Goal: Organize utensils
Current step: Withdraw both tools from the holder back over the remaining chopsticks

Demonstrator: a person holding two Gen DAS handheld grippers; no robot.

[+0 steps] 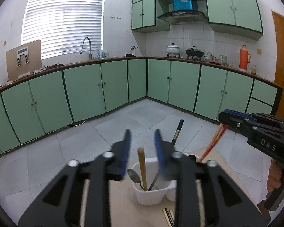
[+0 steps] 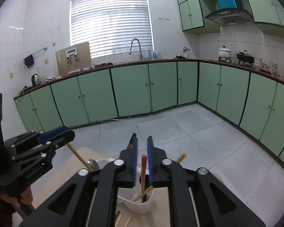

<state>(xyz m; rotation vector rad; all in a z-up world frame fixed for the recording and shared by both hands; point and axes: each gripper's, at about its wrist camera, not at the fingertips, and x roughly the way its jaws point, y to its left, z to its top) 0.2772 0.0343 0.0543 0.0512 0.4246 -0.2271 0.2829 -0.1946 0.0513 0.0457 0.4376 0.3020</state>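
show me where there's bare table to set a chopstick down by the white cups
Bare tabletop lies right of the white cups, toward the right gripper, and left of them, under the left gripper. Crowded: the near edge, where loose chopsticks lie.

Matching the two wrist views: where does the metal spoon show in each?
Left wrist: metal spoon bottom centre, bowl up in the white holder.
Right wrist: spoon bowl lower left, beside the left gripper.
Shared landmark: sink faucet.
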